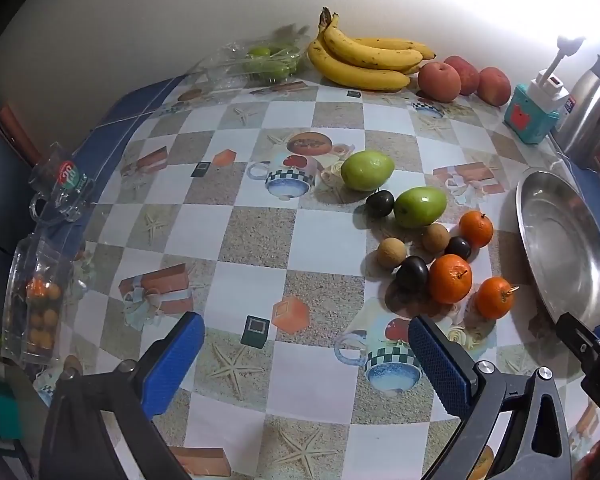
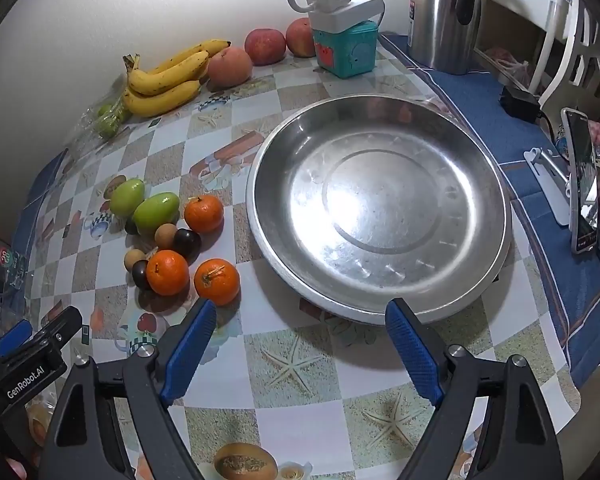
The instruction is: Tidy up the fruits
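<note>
A cluster of small fruit lies on the patterned tablecloth: three tangerines (image 1: 450,279) (image 2: 167,272), two green mangoes (image 1: 420,206) (image 2: 156,212), dark plums (image 1: 412,273) and tan longans (image 1: 392,253). An empty steel basin (image 2: 380,204) (image 1: 560,240) stands to their right. My left gripper (image 1: 306,344) is open and empty, low over the table, short of the cluster. My right gripper (image 2: 300,322) is open and empty at the basin's near rim, its left finger (image 2: 190,356) just in front of a tangerine (image 2: 217,281).
Bananas (image 1: 364,56), three peaches or apples (image 1: 439,81) and a bag of green fruit (image 1: 264,60) line the back wall. A teal box with a lamp (image 2: 346,40), a steel kettle (image 2: 440,16) and a phone on a stand (image 2: 582,184) are at the right. Glass mugs (image 1: 60,184) stand at the left edge.
</note>
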Demonstrator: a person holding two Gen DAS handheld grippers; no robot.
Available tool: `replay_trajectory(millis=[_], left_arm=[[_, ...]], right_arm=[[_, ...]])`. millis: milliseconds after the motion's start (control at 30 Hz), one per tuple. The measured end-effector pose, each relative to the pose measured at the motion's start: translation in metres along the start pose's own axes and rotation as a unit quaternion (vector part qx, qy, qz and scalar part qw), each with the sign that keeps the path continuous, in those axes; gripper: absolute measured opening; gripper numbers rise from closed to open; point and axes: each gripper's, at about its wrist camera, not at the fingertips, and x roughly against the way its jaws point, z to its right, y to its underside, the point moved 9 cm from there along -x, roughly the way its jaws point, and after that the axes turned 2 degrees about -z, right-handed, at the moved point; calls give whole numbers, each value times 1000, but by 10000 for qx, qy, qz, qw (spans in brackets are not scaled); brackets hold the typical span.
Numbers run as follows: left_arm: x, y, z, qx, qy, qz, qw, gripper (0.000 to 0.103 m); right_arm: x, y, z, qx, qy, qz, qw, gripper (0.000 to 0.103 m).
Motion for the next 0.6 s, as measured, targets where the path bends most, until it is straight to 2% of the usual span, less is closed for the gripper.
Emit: replay_trajectory(millis=[600], left_arm=[[2,1,5,-124,-23,28,9999,103]], right_arm=[[0,0,-1,53,16,36,10000,87]])
